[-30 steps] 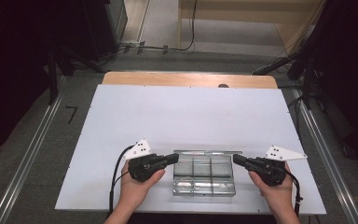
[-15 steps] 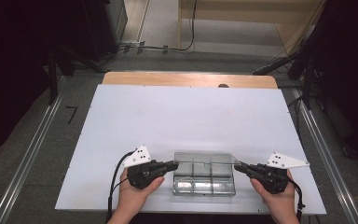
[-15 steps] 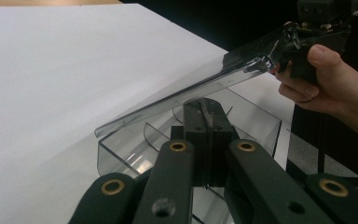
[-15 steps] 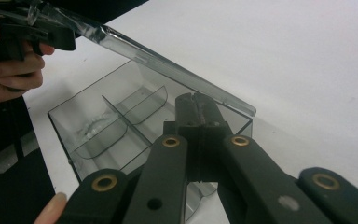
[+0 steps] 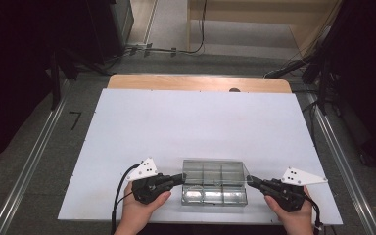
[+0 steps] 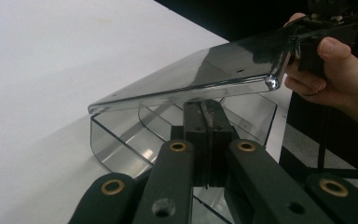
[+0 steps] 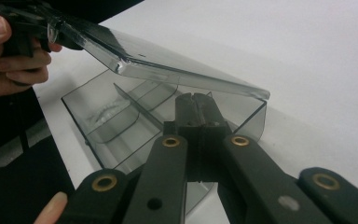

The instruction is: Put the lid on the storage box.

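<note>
Clear plastic box [image 5: 214, 188] with inner dividers, sitting near the front edge of the white table [image 5: 191, 122], between the two hands. Lid [image 5: 215, 171] standing partly raised, hinged along the far side, tilting up over the compartments; in the left gripper view, lid [image 6: 200, 74] slanting above the tray, and in the right gripper view, lid [image 7: 168, 65] likewise hanging at an angle above the open compartments [image 7: 121, 121]. Compartments looking empty as far as showing. Left gripper [image 5: 180, 179] reaching in from the left, jaws pressed together, tip meeting the box at its left end under the raised lid; in its own view, left gripper [image 6: 206, 109] pointing its closed tips under the lid's edge, though touching or merely just beside not being clear. Right gripper [image 5: 251, 182] coming in from the right, jaws also pressed together, tip at the right end of the box; in its own view, right gripper [image 7: 195, 100] lying with closed tips just below the lid's lower edge. Nothing plainly being pinched by either. Grey floor and dark stands lying around the table.
</note>
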A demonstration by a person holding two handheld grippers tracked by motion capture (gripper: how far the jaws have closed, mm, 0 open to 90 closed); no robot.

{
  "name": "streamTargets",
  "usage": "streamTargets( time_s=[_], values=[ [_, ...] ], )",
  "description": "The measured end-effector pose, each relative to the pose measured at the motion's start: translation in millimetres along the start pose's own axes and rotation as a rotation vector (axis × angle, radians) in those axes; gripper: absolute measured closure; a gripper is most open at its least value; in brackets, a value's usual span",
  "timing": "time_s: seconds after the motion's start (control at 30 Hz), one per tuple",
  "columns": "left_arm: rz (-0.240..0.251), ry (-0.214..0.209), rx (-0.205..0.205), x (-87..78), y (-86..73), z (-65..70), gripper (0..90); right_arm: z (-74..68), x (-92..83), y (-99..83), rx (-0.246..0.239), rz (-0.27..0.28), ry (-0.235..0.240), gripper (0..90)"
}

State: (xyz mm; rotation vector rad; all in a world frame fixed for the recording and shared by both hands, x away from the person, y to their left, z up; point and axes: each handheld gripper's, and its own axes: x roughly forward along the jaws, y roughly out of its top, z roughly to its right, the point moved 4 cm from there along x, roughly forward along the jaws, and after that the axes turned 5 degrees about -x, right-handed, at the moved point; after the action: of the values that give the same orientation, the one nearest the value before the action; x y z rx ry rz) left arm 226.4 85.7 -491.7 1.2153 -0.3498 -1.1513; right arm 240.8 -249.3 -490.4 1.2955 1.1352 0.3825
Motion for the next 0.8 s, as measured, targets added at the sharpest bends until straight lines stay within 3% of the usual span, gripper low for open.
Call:
streamTargets(
  time_s=[0.33,0.8],
  values=[
    [-0.019,-0.006,-0.004,-1.1,-6.8,2.8,90.0,-8.4,-2.9,-6.5,-0.024,-0.017,-0.004,87.5],
    [-0.062,-0.012,-0.029,-3.4,-18.6,4.0,89.7,-5.8,-0.8,-12.8,-0.038,-0.044,0.01,87.5]
  ],
)
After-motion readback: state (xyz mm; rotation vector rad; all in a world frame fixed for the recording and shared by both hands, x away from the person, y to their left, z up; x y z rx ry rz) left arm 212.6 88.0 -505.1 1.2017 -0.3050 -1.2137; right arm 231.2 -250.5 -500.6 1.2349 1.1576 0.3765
